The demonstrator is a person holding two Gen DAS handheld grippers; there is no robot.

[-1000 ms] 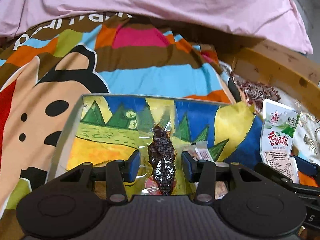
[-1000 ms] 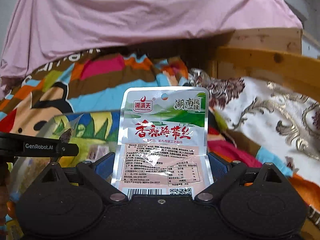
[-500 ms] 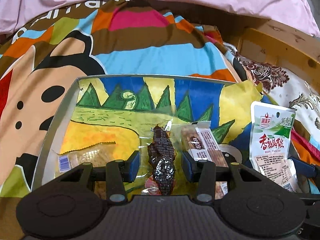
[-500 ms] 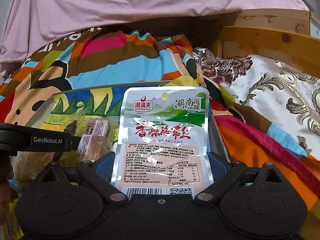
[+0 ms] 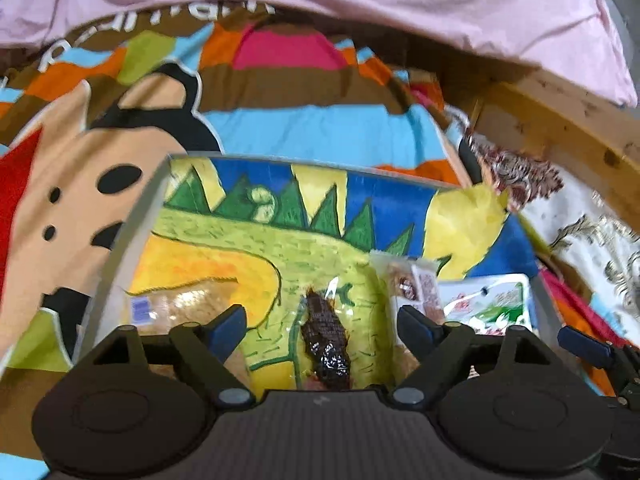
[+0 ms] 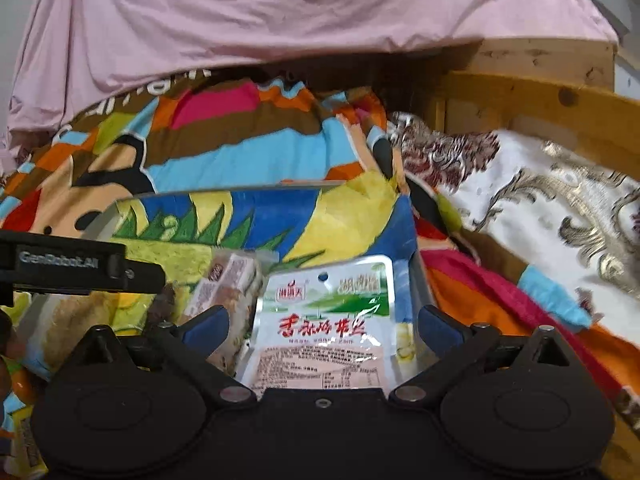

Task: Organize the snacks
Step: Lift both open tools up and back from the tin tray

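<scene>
A: What is the left gripper (image 5: 320, 326) doing?

B: Its jaws are opening. A dark snack in a clear wrapper (image 5: 326, 344) lies between the two fingers, but they do not touch it. It rests on the floor of the painted tray (image 5: 156, 196).

A: What is next to it?

B: Just right of the right finger is a small brown snack pack (image 5: 412, 284). Left of the left finger lies a pale, clear pack with a blue label (image 5: 180, 306). Further right is the white and green pouch (image 5: 494, 304).

A: And the right gripper (image 6: 324, 326)?

B: Its jaws are opening too, and they are very wide. The white and green pouch (image 6: 326, 324) with red writing lies between the fingers. The pads are off it, and it lies in the tray by the right wall (image 6: 422, 280).

A: What is around the tray?

B: The tray sits on a bright cartoon blanket (image 5: 280, 128). Far behind is a pink sheet (image 6: 280, 20). Off to the right are a wooden frame (image 6: 540, 96) and a white cloth with gold swirls (image 6: 560, 208).
</scene>
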